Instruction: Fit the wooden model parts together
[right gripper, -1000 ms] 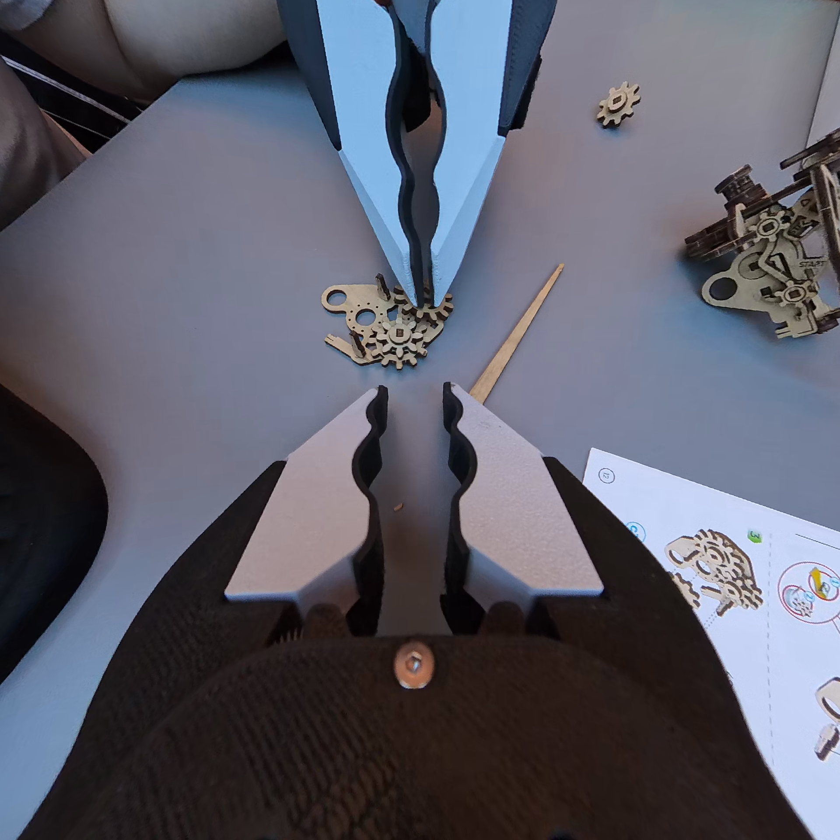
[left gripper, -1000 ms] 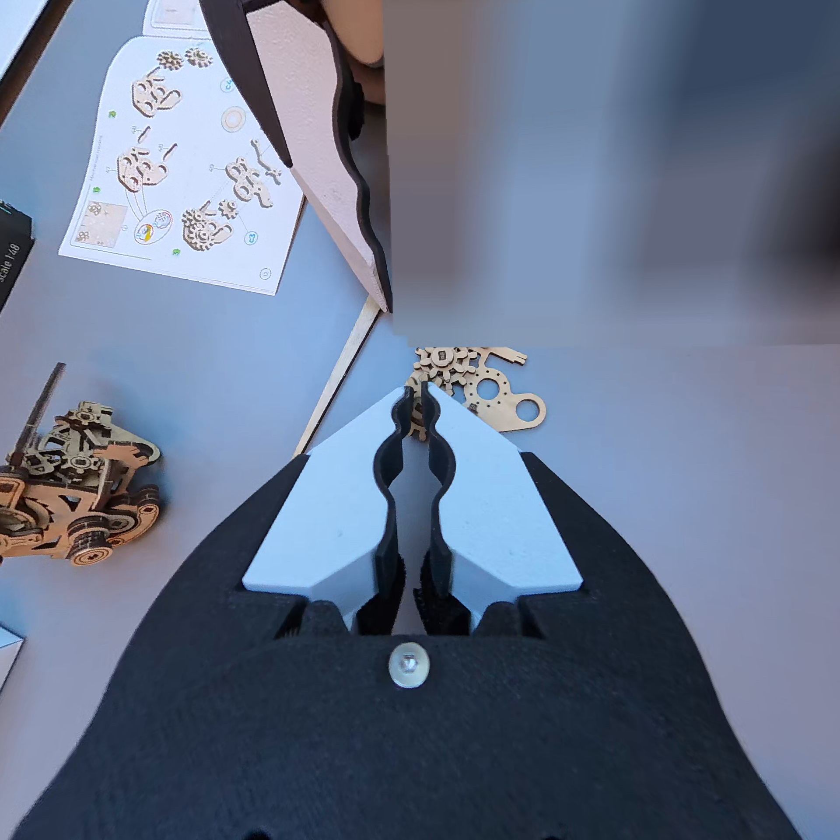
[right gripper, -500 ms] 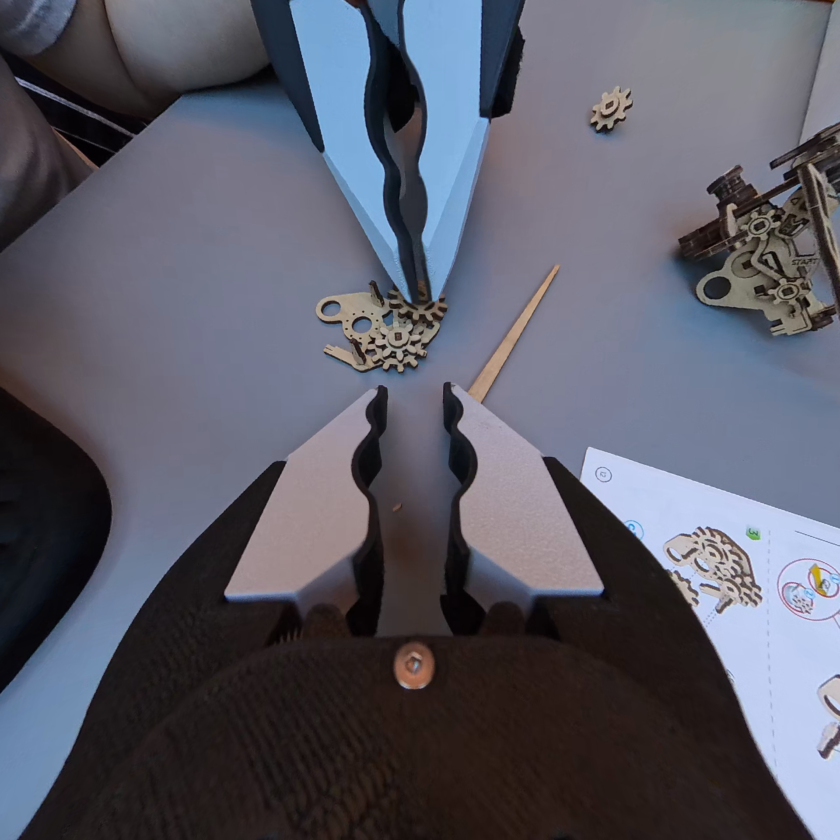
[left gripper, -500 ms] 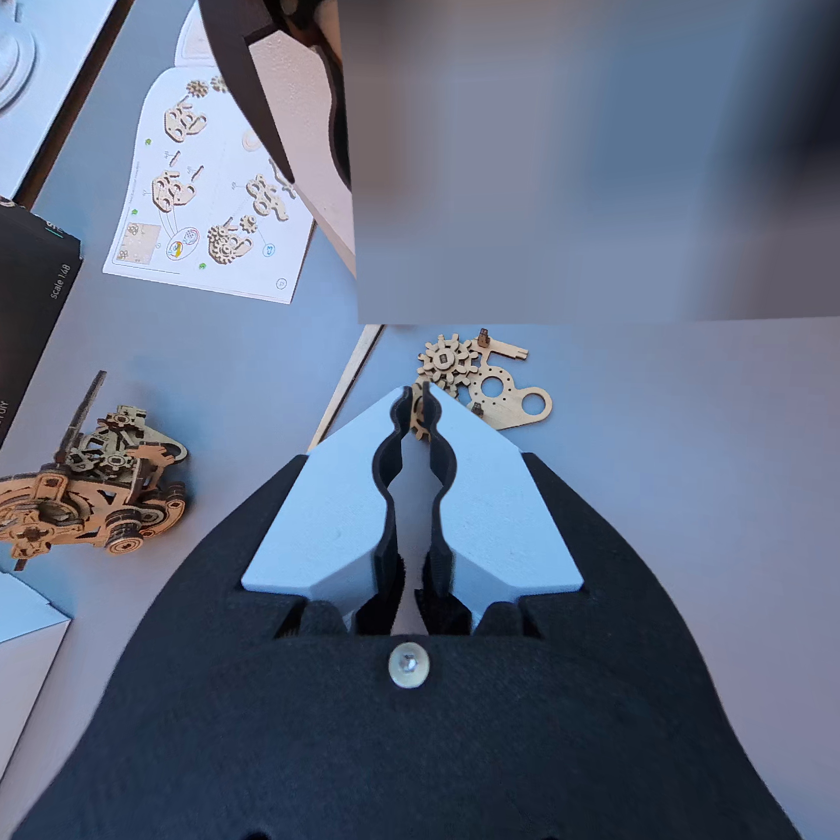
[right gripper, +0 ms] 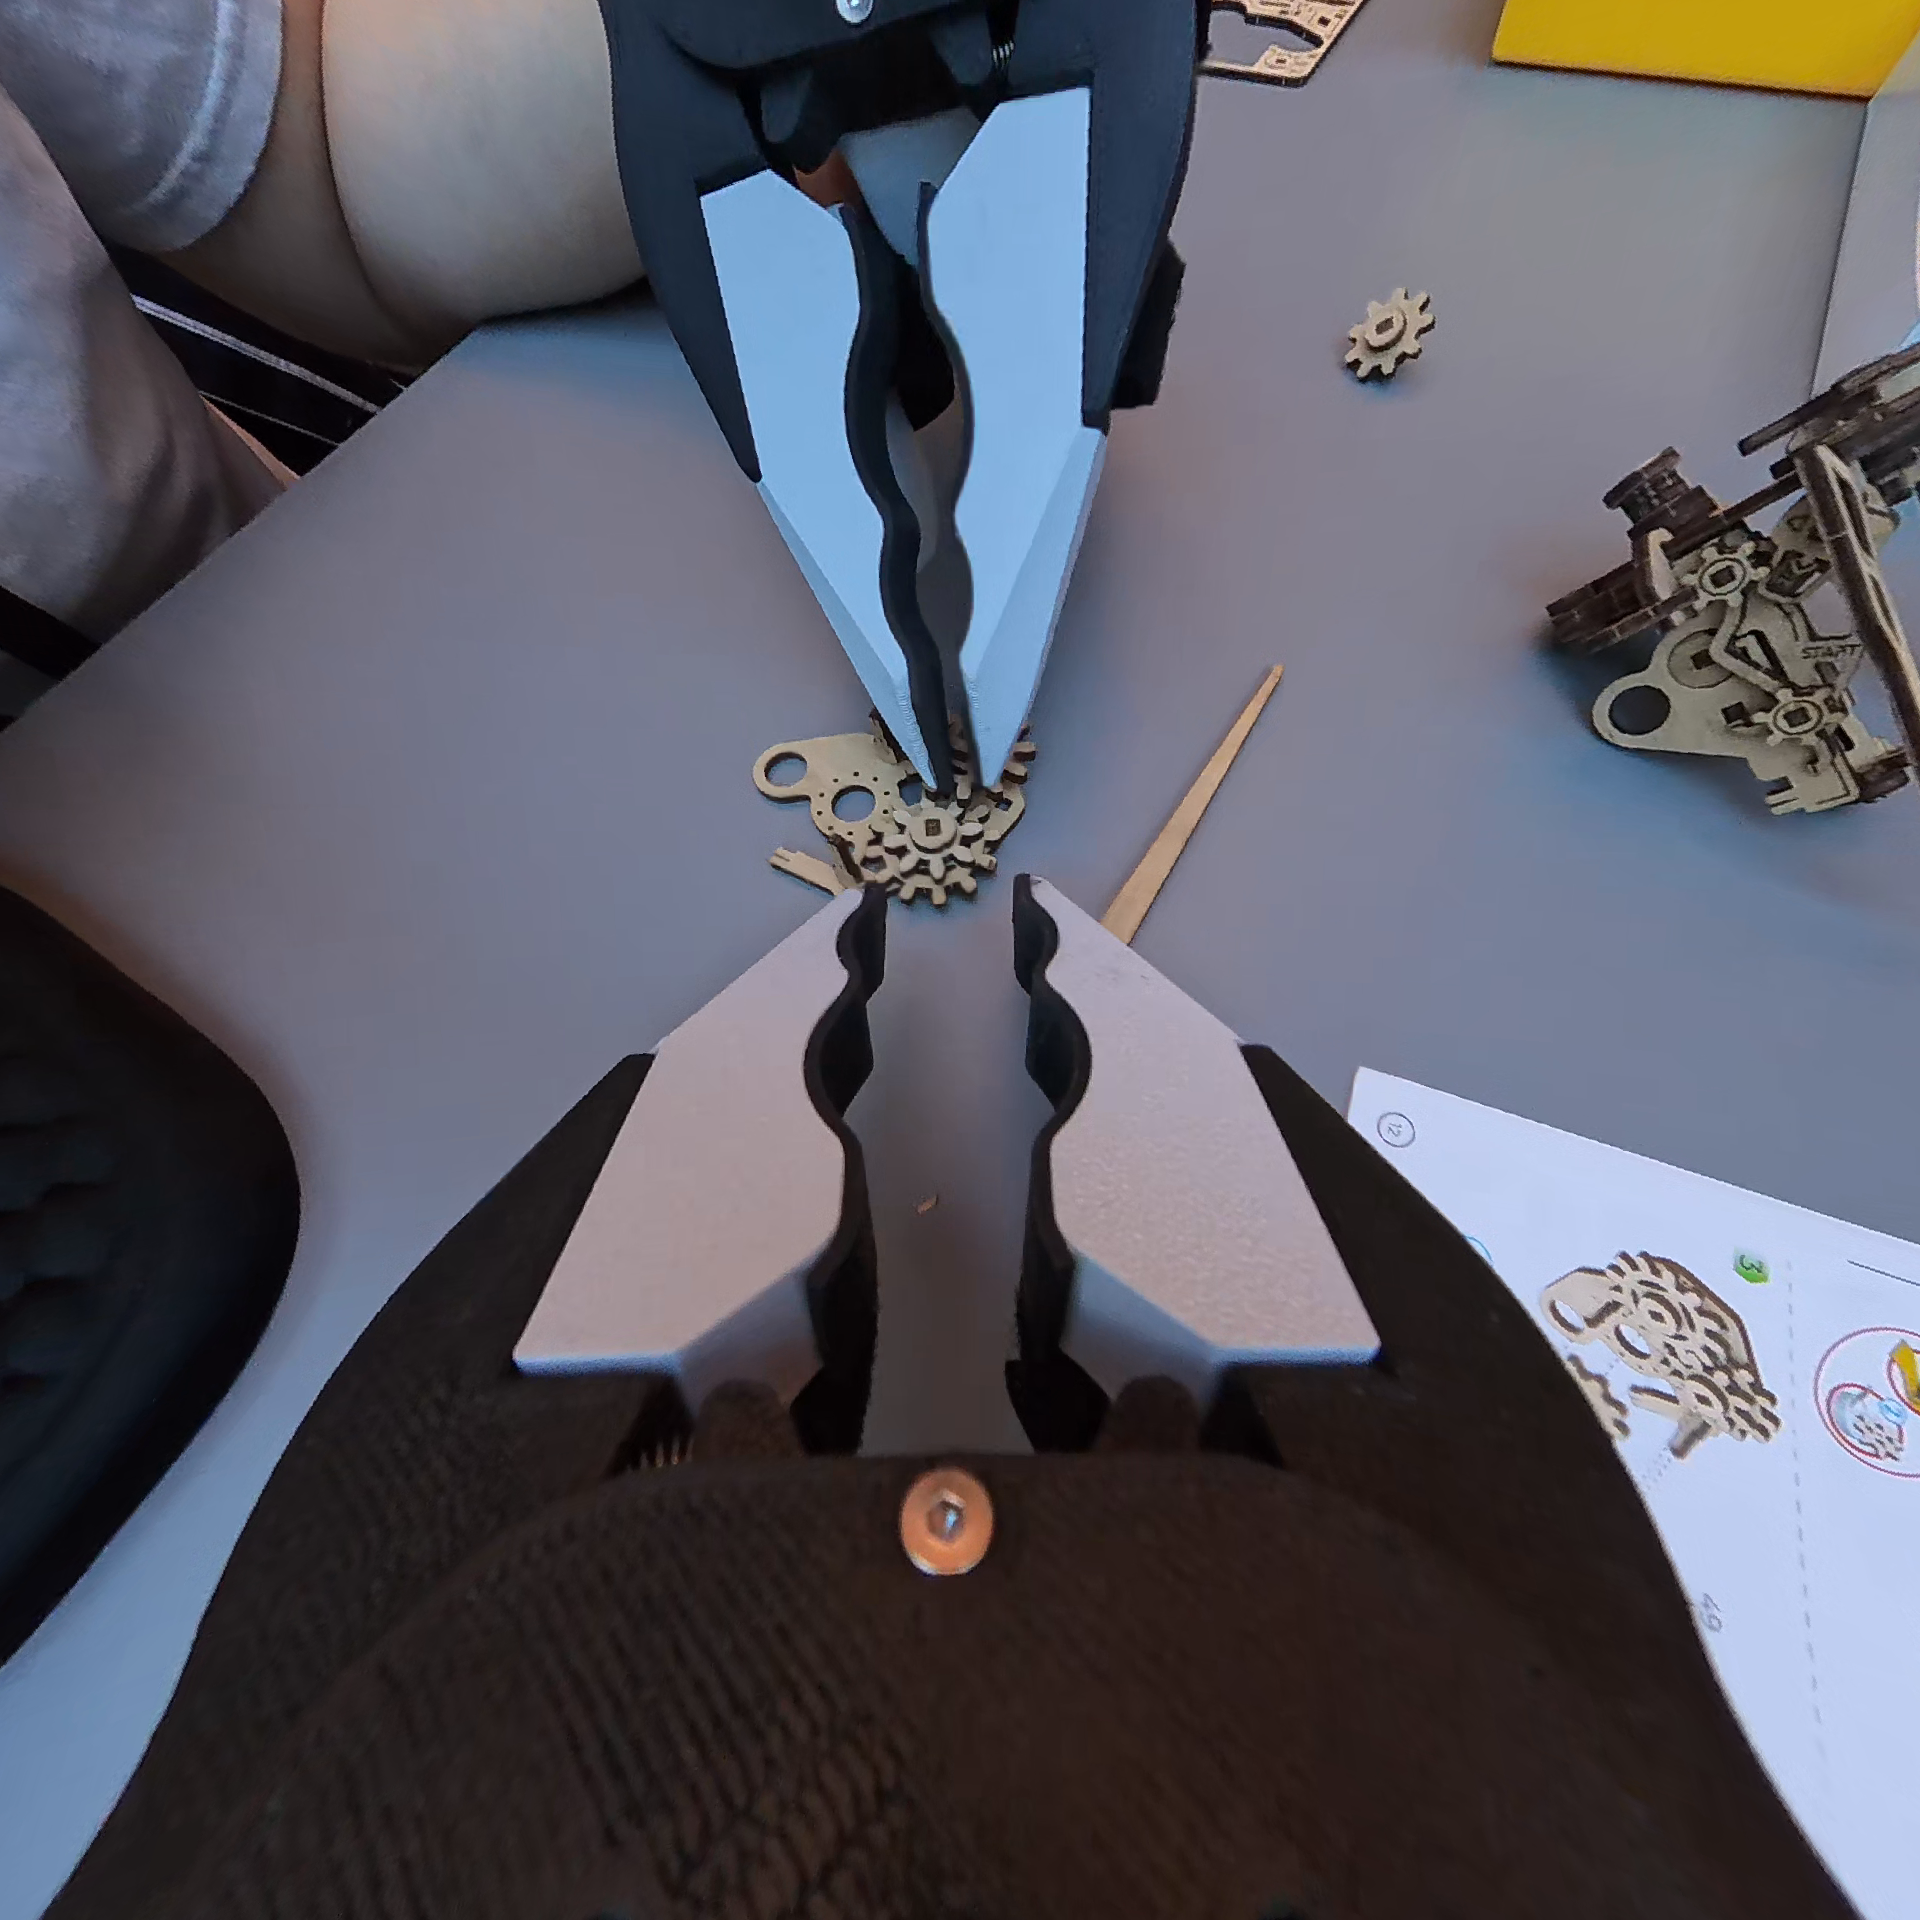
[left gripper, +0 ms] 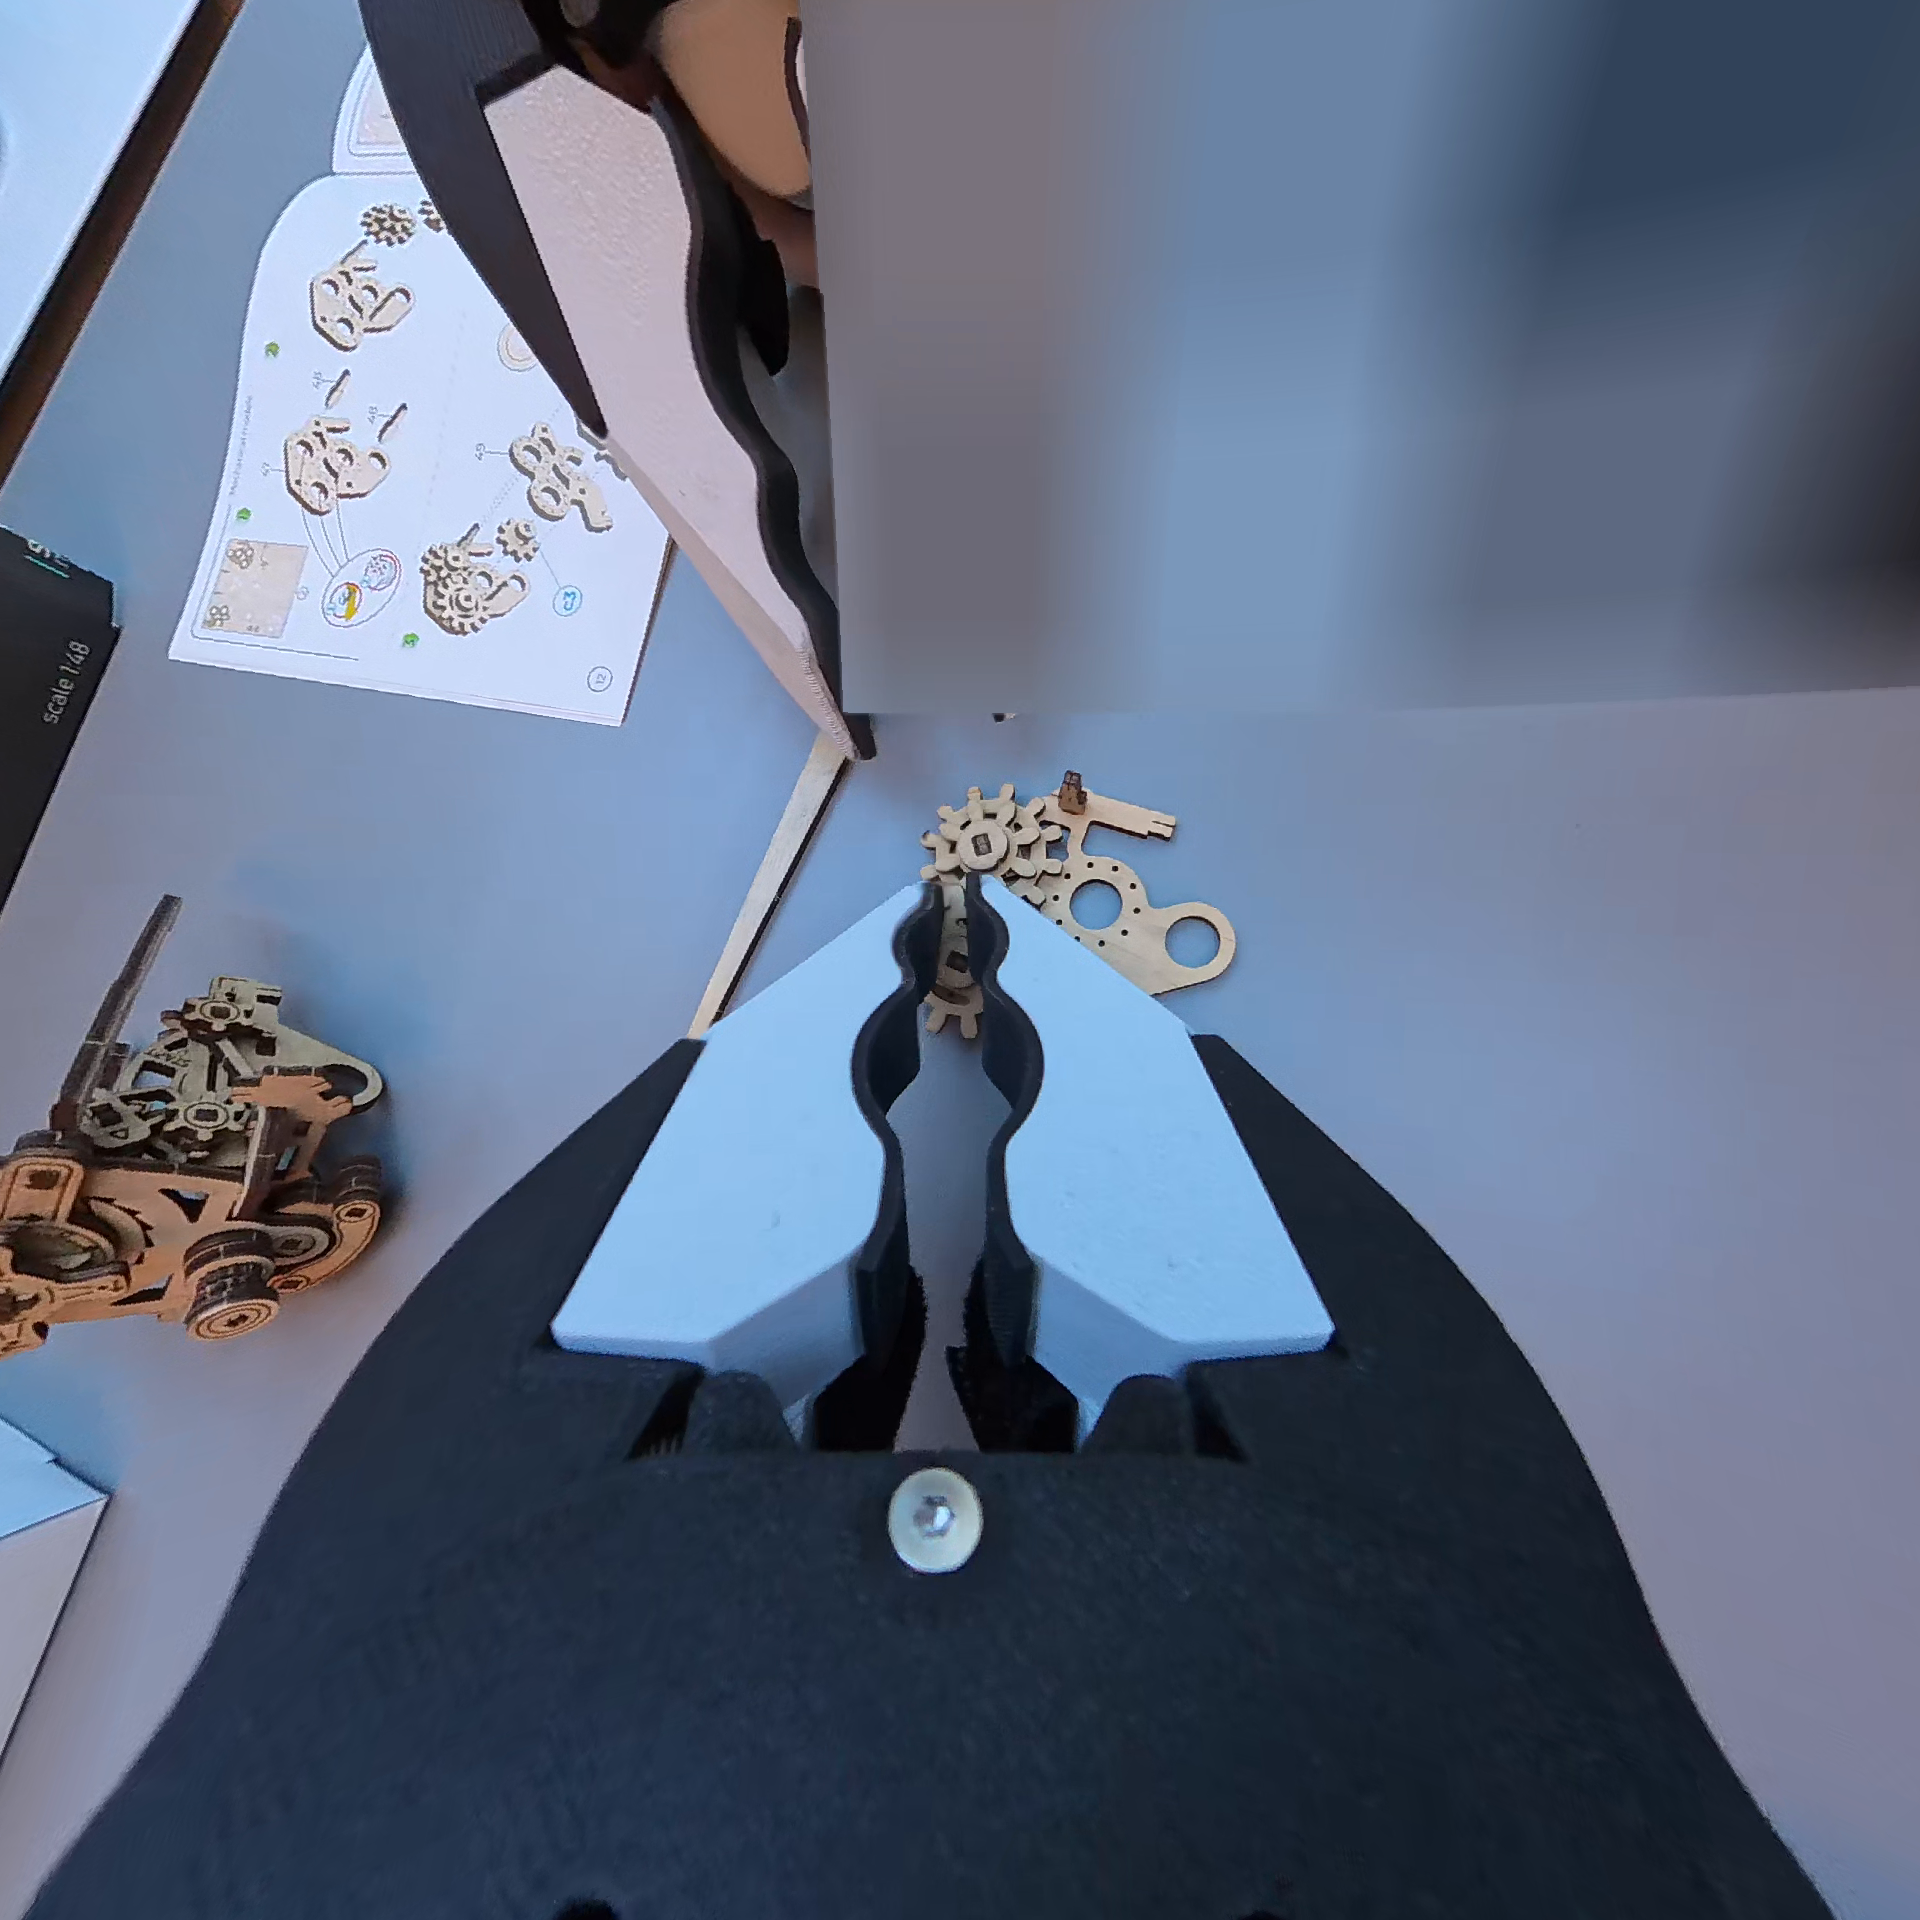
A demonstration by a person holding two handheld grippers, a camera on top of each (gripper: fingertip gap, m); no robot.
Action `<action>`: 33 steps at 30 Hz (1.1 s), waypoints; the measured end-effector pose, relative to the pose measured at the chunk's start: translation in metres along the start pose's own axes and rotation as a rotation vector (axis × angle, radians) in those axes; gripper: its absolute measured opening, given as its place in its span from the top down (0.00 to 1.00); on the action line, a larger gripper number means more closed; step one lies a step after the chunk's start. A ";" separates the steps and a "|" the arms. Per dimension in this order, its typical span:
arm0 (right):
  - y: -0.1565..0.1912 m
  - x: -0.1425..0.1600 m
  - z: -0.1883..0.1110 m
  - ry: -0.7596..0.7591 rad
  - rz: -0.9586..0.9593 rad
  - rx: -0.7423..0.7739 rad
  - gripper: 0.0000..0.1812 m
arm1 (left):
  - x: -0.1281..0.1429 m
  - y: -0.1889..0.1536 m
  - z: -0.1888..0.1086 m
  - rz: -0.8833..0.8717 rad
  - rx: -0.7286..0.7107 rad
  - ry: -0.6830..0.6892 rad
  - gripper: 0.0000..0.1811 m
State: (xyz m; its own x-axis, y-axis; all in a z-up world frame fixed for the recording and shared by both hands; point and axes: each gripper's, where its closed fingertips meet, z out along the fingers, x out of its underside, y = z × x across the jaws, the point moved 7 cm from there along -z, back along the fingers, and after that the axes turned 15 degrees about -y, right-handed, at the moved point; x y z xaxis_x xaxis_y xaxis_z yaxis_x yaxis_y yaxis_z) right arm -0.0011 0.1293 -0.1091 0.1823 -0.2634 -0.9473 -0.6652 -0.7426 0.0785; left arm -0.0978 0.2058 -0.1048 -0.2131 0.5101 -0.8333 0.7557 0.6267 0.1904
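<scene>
- A flat grey table [right gripper: 520, 727] is seen under both grippers; a yellow edge [right gripper: 1683, 42] lies at the far side and a person's sleeve [right gripper: 104, 260] at the near-left corner in the right wrist view.
- The right gripper [right gripper: 945, 894] is held with its jaws apart, nothing between them, just short of the wooden gear plate [right gripper: 842, 795].
- The plate lies flat, its long axis running left to right, the looped end pointing left in the right wrist view; a toothed gear [right gripper: 930, 836] sits on top.
- The left gripper [right gripper: 961, 774] is nearly closed, its tips pinching a small gear [left gripper: 954, 971] at the plate's edge.
- A thin wooden stick [right gripper: 1195, 800] lies just beside, slanted.
- An instruction sheet [right gripper: 1662, 1299], a part-built wooden model [right gripper: 1766, 675] and a loose gear [right gripper: 1390, 335] are set well apart.
</scene>
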 end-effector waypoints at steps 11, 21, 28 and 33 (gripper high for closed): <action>-0.003 -0.012 0.003 -0.073 0.103 0.164 0.87 | 0.006 0.005 -0.016 -0.036 -0.081 0.006 0.96; 0.017 -0.002 0.008 -0.020 0.023 0.203 0.88 | 0.000 0.006 -0.015 -0.072 -0.084 -0.034 0.96; 0.015 0.000 0.012 0.011 0.013 0.223 0.88 | 0.004 0.004 -0.007 -0.060 -0.074 0.003 0.97; 0.016 0.003 0.017 0.067 -0.012 0.232 0.88 | 0.004 0.002 -0.004 -0.042 -0.065 0.009 0.98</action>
State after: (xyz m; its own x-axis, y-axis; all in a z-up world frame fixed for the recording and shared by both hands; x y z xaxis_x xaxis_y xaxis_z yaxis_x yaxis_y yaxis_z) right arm -0.0229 0.1271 -0.1162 0.2340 -0.3012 -0.9244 -0.8099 -0.5864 -0.0140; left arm -0.0992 0.2111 -0.1055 -0.2497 0.4876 -0.8366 0.7045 0.6842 0.1886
